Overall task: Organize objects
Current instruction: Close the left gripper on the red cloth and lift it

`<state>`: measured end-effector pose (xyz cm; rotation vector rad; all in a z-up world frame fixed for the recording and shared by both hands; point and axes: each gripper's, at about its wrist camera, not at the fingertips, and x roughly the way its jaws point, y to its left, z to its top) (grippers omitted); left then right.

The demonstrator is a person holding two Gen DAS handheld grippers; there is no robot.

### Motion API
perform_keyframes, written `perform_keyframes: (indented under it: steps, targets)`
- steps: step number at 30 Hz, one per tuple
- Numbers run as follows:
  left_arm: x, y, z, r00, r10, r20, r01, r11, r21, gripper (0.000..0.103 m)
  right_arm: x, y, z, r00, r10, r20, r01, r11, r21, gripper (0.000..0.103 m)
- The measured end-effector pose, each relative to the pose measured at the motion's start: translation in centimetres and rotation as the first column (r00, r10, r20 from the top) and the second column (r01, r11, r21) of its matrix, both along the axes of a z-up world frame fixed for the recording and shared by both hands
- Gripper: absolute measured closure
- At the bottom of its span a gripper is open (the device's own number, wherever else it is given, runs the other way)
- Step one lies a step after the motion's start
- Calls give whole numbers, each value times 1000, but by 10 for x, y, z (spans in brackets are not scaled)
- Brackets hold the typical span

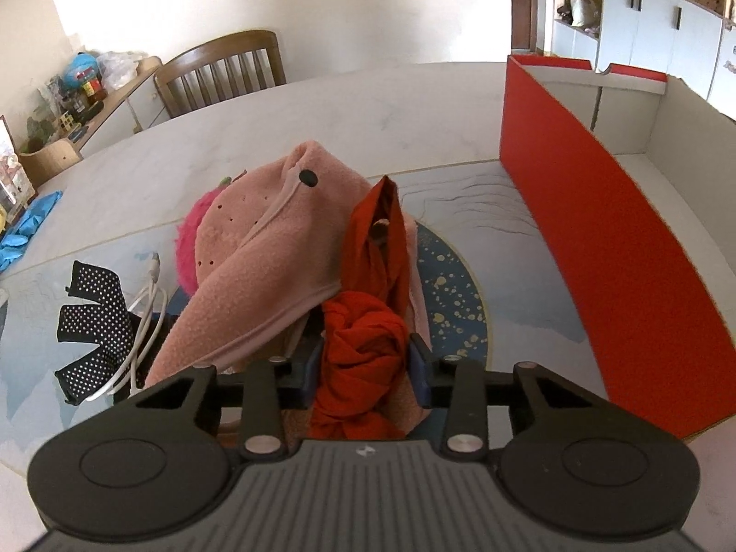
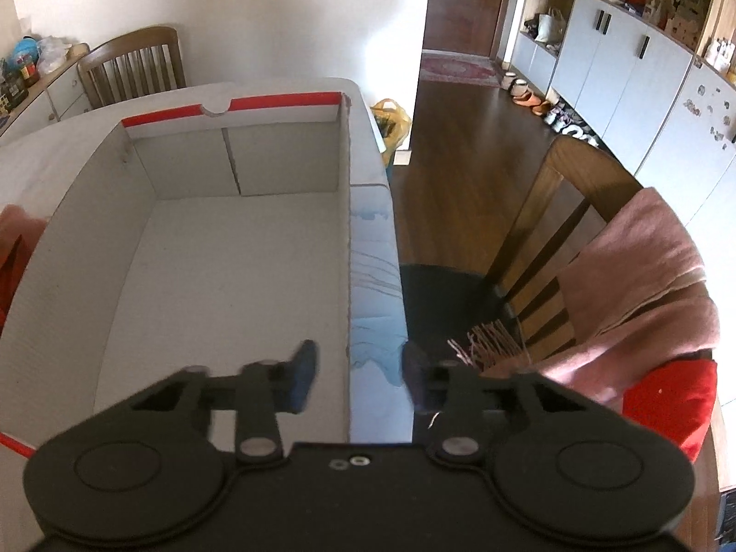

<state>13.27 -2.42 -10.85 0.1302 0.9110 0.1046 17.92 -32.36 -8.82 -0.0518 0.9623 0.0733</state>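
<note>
**Ana:** Red cloth (image 1: 363, 349) sits bunched right between the pads of the left claw (image 1: 365, 370), which has narrowed onto it; the fabric fills the gap, so I read it as gripped.

**Ben:** And beyond it?

**Ana:** Just past the fingertips, one pink fleece garment (image 1: 271, 248) is heaped on the desk (image 1: 368, 106), with something bright pink and fluffy (image 1: 188, 244) peeking out on its left. Further left of the claw lie one black dotted glove (image 1: 92, 317) and one white cable (image 1: 147, 313). To the claw's right stands one red-sided cardboard box (image 1: 598, 248).

**Ben:** Right wrist view?

**Ana:** The right claw (image 2: 356, 379) straddles the near corner of that box (image 2: 230, 276): left finger inside, right finger outside, the wall (image 2: 347, 276) between them. The jaws are partly drawn in, blurred, and I can't tell whether the pads are pressing the wall yet. Right of the claw, one chair (image 2: 543, 230) carries a pink scarf (image 2: 644, 276).

**Ben:** Progress?

**Ana:** Early, I'd judge. The box floor shows nothing in it, while the red cloth, fleece, fluffy piece, glove and cable all sit outside. Everything is left to pack.
</note>
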Motion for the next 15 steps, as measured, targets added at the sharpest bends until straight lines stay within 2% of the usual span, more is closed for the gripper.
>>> perform_keyframes:
  steps: [2,7,15]
  targets:
    - [-1,0,1,1000,-4,4,4,1000,-5,69,0,0,-1,1000,0,-2,0,1000,-1,87]
    - [-6,1,8,1000,-12,24,13,1000,-24,71,0,-1,-1,1000,11,-8,-11,1000,26,100]
    - [-21,2,32,998,-39,57,43,996,-77,74,1,-1,0,1000,14,-8,-14,999,33,102]
